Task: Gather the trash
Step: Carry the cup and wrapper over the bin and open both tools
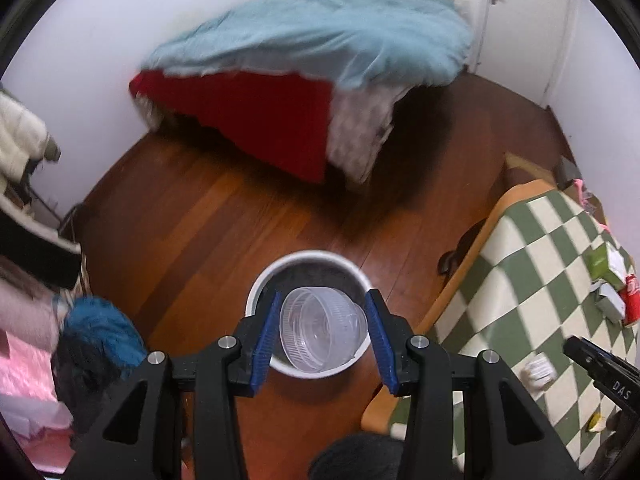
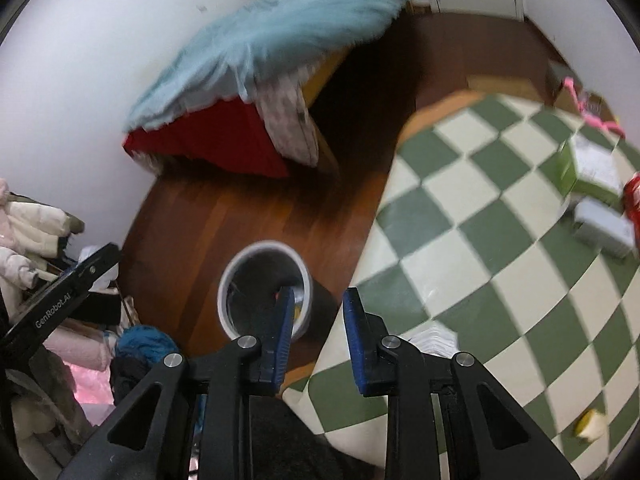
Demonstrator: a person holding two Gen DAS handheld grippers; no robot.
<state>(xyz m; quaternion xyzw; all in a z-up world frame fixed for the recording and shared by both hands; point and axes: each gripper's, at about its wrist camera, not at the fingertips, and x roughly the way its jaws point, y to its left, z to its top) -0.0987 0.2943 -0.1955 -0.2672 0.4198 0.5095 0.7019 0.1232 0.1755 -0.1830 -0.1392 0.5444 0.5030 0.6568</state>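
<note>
Above the white bin (image 1: 308, 312), left tool (image 1: 322, 330) grips a clear bowl (image 1: 322, 330).

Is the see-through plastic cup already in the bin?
Not yet. The clear ribbed plastic cup sits tipped sideways between the left gripper's blue pads, above the round white-rimmed bin on the wooden floor.

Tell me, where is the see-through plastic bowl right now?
In the left wrist view, the plastic bowl sits between the left gripper fingers, right above the white trash bin on the wooden floor, beside the checkered table.
</note>
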